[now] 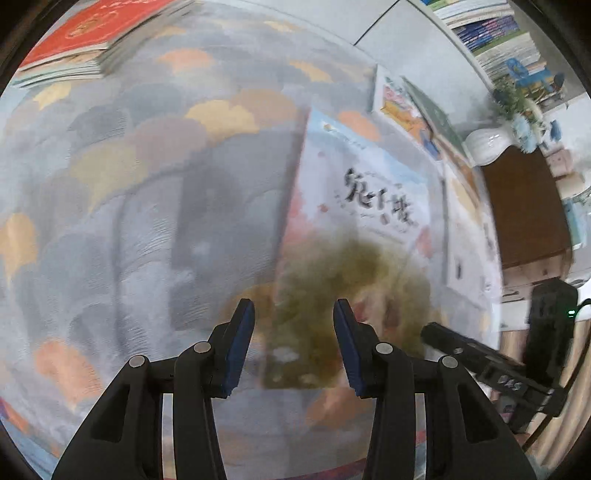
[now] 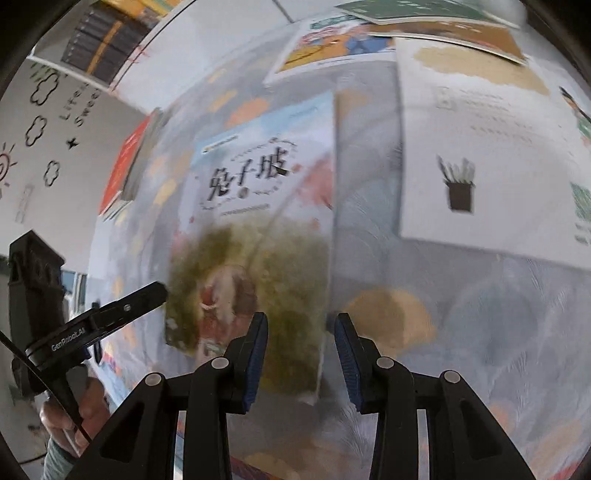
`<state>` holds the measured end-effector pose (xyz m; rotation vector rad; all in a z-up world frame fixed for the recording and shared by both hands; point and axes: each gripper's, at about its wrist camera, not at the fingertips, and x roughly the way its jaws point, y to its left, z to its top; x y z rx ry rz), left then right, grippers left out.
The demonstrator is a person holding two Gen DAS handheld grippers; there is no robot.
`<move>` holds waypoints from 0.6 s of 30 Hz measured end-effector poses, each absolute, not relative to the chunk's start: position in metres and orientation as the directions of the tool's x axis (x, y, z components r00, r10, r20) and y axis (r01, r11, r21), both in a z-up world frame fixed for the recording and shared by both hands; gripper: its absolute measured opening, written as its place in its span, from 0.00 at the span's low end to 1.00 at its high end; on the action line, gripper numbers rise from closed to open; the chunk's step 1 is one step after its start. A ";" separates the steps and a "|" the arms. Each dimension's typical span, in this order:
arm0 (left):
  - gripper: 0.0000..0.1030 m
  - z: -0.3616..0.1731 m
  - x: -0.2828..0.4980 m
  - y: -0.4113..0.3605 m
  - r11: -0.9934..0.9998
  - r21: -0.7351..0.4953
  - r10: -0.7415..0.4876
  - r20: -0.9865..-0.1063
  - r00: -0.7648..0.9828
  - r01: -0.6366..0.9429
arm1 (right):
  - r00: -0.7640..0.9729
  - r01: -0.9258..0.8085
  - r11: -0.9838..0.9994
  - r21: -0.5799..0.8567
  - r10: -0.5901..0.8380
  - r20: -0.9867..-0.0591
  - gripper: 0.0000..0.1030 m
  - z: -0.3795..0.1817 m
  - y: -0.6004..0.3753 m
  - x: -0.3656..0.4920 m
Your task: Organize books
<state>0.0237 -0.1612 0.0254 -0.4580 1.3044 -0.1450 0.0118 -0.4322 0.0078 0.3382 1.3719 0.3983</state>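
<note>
1. Your left gripper point(image 1: 293, 345) is spread with nothing between the pads, hanging over the picture book with the green bush cover point(image 1: 351, 236).
2. Your right gripper point(image 2: 300, 356) is the same, empty, over that book's lower edge point(image 2: 258, 229).
3. It lies flat mid-rug on the grey scalloped rug point(image 1: 129, 184), the red-covered book stack point(image 1: 99, 37) off at the far corner.

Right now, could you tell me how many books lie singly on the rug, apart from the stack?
4 visible: rabbit-hill book centre, white pencil-cup book right, cartoon book beyond it, green book overlapping farthest. Others may be hidden.
</note>
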 end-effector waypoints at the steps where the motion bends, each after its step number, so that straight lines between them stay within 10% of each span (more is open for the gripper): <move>1: 0.39 0.022 0.020 -0.159 0.906 -0.397 -0.352 -0.899 0.259 -0.147 | 0.155 -0.071 0.890 0.451 0.457 -0.876 0.36 0.009 -0.433 0.012; 18: 0.44 0.033 0.028 -0.158 0.627 -0.778 -0.759 -0.618 0.207 -0.024 | 0.225 0.139 0.847 0.513 0.477 -0.849 0.38 0.010 -0.434 -0.006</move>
